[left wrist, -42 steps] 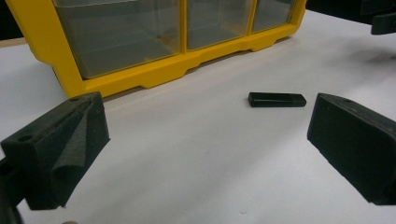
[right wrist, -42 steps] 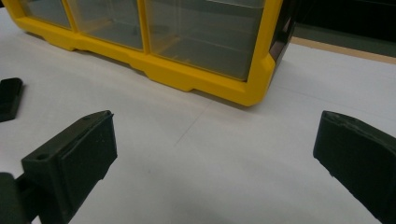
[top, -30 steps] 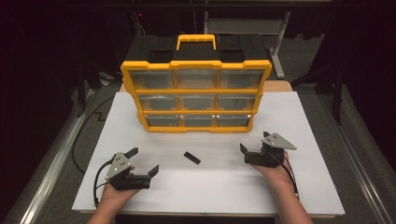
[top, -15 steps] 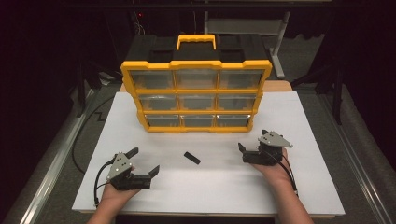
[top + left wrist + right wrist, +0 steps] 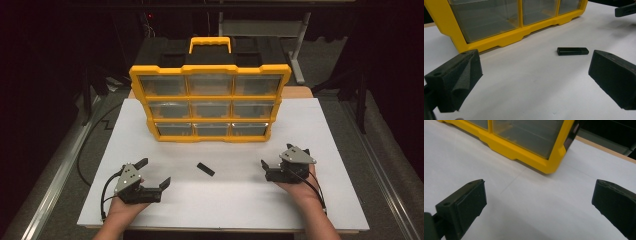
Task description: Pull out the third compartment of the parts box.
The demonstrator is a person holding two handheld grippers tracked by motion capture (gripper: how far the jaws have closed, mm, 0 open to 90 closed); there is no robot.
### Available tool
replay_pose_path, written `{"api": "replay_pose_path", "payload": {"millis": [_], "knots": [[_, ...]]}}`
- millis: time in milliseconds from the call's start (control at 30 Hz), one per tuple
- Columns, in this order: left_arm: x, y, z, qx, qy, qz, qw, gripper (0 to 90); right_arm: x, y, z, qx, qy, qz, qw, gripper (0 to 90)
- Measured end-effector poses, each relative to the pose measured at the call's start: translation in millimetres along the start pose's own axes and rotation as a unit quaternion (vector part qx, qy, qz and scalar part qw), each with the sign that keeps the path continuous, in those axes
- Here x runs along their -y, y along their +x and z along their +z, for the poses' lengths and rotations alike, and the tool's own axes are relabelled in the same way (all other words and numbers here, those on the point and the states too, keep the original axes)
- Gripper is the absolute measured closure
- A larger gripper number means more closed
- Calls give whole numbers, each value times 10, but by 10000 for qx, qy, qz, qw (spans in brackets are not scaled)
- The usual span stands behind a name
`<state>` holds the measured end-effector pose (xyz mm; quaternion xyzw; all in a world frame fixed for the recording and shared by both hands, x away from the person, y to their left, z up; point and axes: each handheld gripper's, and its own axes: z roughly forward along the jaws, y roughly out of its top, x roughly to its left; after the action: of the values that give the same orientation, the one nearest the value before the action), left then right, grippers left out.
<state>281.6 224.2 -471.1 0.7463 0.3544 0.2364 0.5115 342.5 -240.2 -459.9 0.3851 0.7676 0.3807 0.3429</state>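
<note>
A dark room surrounds my white worktop (image 5: 310, 125). The small black plastic stick (image 5: 205, 169) lies near the yellow drawer organiser (image 5: 210, 102), between my grippers. The right gripper (image 5: 268, 170) has edged left toward it; both grippers' fingers are spread, the left gripper (image 5: 153, 173) waiting.

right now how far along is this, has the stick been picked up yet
Nothing looks done yet. The stick lies flat on the white board, apart from the yellow organiser, whose drawers look shut. In hand: nothing. The left tool and right tool are both open and empty, either side of the stick. The grasp and whatever follows remain.
</note>
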Motion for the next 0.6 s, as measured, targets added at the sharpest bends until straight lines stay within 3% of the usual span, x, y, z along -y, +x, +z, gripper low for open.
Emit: {"api": "replay_pose_path", "payload": {"millis": [200,267,600], "knots": [[-3,2,-1,16,-2,-27,10000,2,30,-6,2,-26,109,-84,9999,2],[-4,3,0,23,-6,-30,10000,2,35,4,6,-9,151,-276,9995,2],[0,2,4,38,15,3,10000,2,49,67,13,21,312,-700,9971,2]]}}
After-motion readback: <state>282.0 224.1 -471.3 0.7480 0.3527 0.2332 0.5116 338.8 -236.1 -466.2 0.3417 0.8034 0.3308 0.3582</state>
